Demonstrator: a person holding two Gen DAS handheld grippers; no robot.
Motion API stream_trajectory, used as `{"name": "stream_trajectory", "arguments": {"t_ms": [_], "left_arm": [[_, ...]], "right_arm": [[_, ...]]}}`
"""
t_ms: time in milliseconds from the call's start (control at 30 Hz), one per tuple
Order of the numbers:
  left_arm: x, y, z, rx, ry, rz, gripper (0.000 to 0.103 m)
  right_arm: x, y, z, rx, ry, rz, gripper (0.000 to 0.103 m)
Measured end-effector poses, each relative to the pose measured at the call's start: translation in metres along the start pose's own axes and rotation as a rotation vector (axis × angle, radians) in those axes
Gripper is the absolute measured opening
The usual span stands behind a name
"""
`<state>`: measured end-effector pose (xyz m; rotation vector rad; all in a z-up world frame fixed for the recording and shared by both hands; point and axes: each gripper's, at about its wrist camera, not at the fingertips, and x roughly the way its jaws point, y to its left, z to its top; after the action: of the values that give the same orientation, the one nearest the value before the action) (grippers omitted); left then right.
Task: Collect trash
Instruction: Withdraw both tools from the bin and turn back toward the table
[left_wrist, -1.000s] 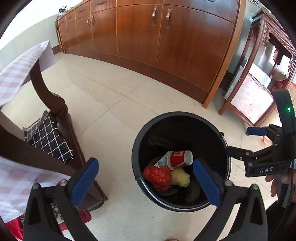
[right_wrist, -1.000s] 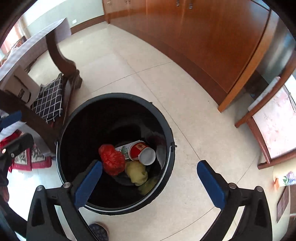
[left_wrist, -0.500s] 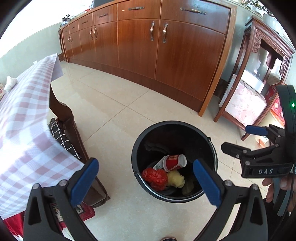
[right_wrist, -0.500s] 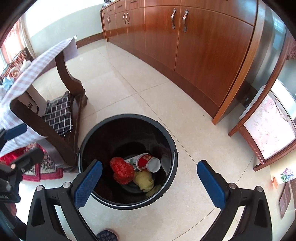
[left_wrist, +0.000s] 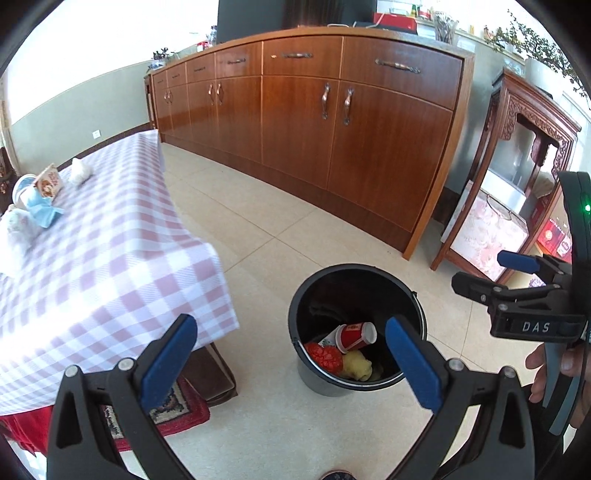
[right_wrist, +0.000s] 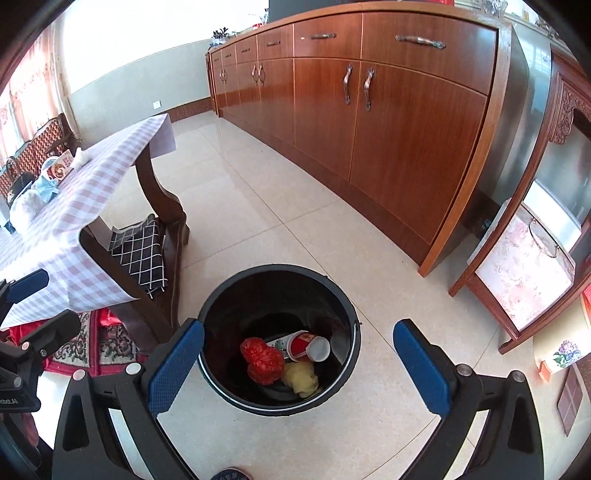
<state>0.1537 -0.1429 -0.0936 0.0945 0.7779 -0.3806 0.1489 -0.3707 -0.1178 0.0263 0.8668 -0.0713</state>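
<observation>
I find a cup (right_wrist: 308, 345) and wrappers (right_wrist: 263, 360) binned in the bucket (right_wrist: 352, 332), both grippers (left_wrist: 291, 363) (right_wrist: 298, 369) released and empty, table litter (left_wrist: 37, 199) outstanding.

Open tile floor (right_wrist: 280, 206) gives you room around the black bin (right_wrist: 343, 314); the checked worktop (left_wrist: 110, 236) overhangs at left, the wooden cabinets (right_wrist: 388, 122) wall off the far side.
</observation>
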Motion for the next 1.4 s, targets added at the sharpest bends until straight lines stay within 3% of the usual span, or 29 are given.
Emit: {"name": "stream_trajectory", "arguments": {"t_ms": [333, 667, 933, 1400], "left_arm": [[-0.04, 0.035, -0.002, -0.046, -0.045, 0.08, 0.102], [-0.085, 0.098, -0.012, -0.161, -0.107, 0.22, 0.103], [-0.12, 0.154, -0.029, -0.266, -0.161, 0.31, 0.102], [-0.142, 0.219, -0.053, -0.344, -0.153, 0.41, 0.099]], "right_arm": [[-0.037, 0.035, 0.016, -0.03, -0.094, 0.055, 0.103], [-0.065, 0.1, 0.044, -0.118, -0.196, 0.15, 0.103], [-0.065, 0.167, 0.061, -0.184, -0.207, 0.25, 0.103], [-0.053, 0.27, 0.076, -0.304, -0.163, 0.36, 0.103]]}}
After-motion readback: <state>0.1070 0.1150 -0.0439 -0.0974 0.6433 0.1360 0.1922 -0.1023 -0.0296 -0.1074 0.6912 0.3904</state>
